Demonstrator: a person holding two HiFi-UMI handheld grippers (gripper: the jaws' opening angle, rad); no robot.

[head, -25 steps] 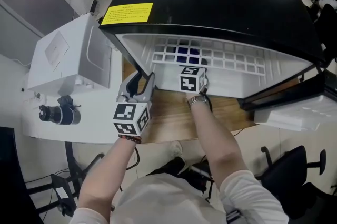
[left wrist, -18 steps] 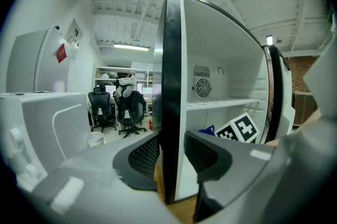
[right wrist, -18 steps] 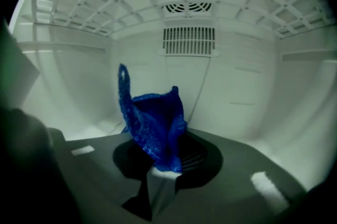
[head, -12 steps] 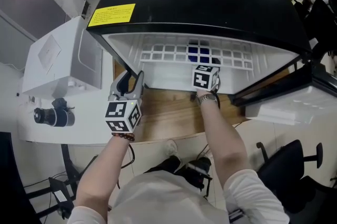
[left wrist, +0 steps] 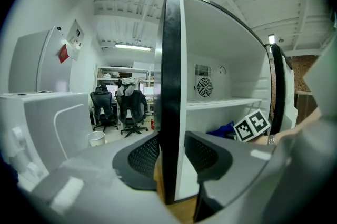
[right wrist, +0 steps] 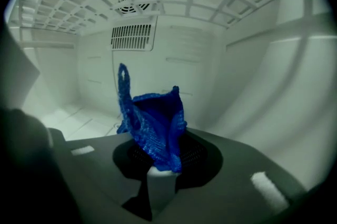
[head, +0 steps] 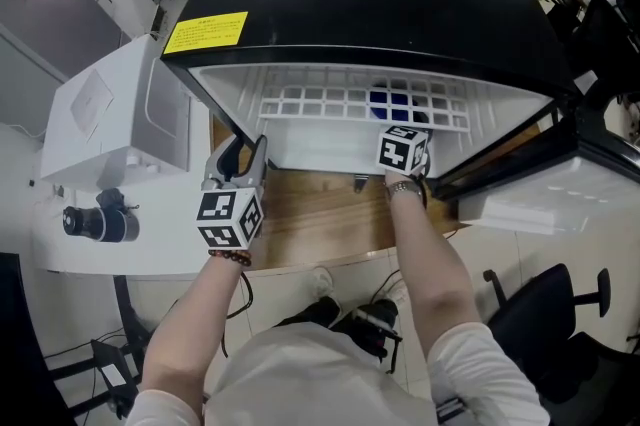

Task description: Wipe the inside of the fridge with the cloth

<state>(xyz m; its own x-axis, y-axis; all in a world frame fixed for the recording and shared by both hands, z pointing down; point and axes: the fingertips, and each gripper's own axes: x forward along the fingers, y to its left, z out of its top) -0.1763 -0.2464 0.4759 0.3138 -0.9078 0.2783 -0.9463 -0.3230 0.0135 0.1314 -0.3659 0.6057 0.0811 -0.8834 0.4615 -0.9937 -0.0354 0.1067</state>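
left gripper [left wrist: 169, 152]: jaws clamped on fridge [left wrist: 169, 60] left front edge | right gripper [right wrist: 160, 162]: inside fridge, under wire shelf [head: 330, 102], jaws pinching cloth [right wrist: 152, 123] | cloth: blue, bunched, standing up from those jaws

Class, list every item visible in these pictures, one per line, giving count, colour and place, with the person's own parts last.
fridge: one, black outside, white inside, on the table, door open
label: one, yellow, left corner of the fridge's top
grid shelf: one, white, inside the fridge
cloth: one, blue, inside the fridge
table: one, wooden, under the fridge
boxy appliance: one, white, left of the fridge
office chairs: two, black, in the room beyond
left gripper: one, grey, clamped on the fridge's left front edge
right gripper: one, grey, inside the fridge, gripping the cloth
arms: two, white-sleeved, reaching forward
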